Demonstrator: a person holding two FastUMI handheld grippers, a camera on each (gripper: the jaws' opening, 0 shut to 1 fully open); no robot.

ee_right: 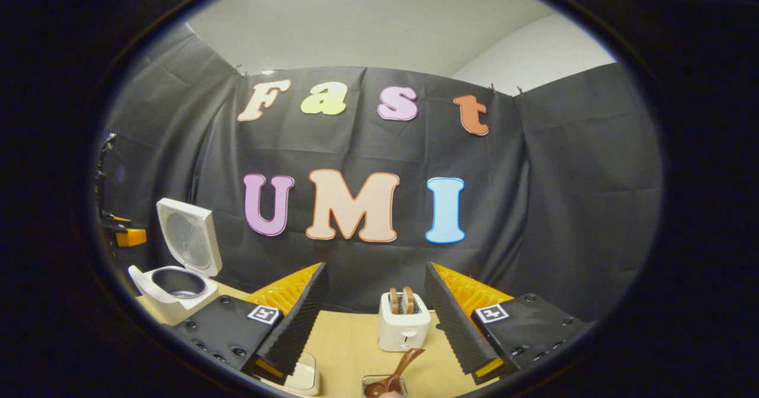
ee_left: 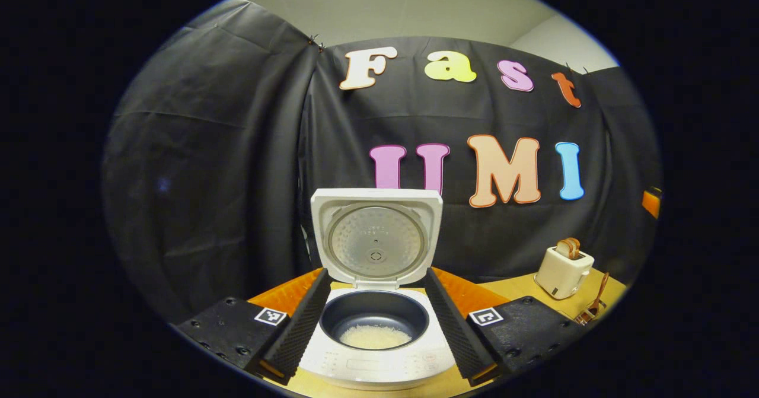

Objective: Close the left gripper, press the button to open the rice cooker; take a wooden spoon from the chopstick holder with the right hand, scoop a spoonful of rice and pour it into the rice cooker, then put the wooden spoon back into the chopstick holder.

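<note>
The white rice cooker [ee_left: 379, 362] stands open, its lid [ee_left: 376, 238] tipped upright at the back. White rice [ee_left: 375, 337] lies at the bottom of its dark inner pot. My left gripper [ee_left: 376, 274] is open, and its fingers frame the cooker on both sides without touching it. In the right gripper view the cooker [ee_right: 172, 294] stands far left. My right gripper [ee_right: 375, 267] is open and holds nothing. Just below and ahead of it, a wooden spoon [ee_right: 398, 369] leans in the metal chopstick holder [ee_right: 370, 381]. The same spoon and holder [ee_left: 593, 309] appear at the right edge of the left gripper view.
A white toaster [ee_right: 404, 322] with bread slices stands on the wooden table [ee_right: 350, 344] behind the holder, also seen as the toaster [ee_left: 562, 272] right of the cooker. A white container [ee_right: 305, 379] peeks out under my right gripper's left finger. Black cloth walls close the booth.
</note>
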